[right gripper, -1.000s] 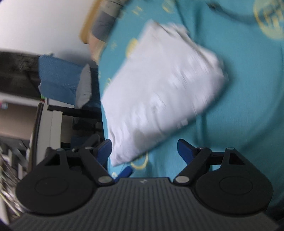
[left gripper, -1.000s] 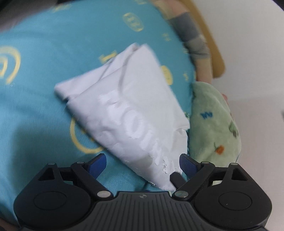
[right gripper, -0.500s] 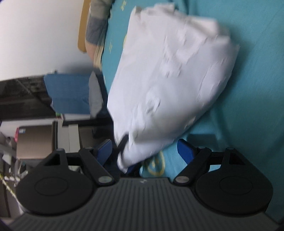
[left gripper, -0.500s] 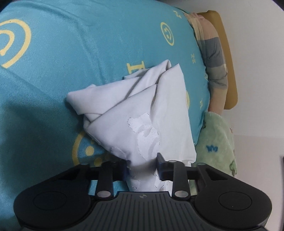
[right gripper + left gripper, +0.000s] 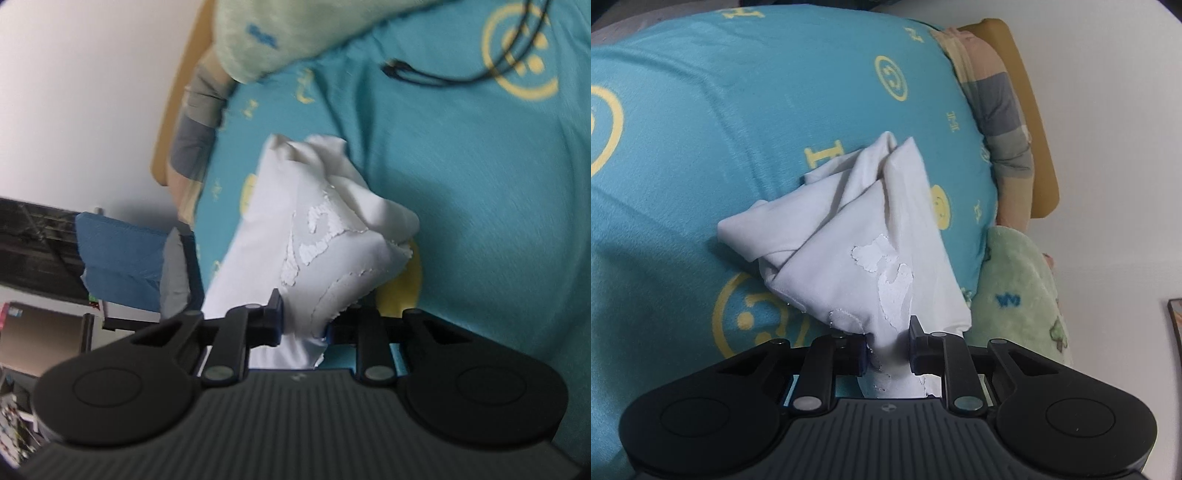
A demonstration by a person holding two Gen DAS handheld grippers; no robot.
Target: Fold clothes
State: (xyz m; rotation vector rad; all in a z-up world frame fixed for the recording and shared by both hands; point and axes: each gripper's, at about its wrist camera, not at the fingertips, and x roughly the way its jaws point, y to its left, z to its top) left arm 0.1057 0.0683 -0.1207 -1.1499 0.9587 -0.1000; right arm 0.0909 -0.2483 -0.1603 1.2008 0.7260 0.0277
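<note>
Presently: white garment (image 5: 849,251), bunched, extending forward from left gripper (image 5: 888,349) and right gripper (image 5: 303,319), both clamped on its near edge.

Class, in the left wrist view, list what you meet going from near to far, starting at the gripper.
left gripper → white garment → teal blanket
</note>
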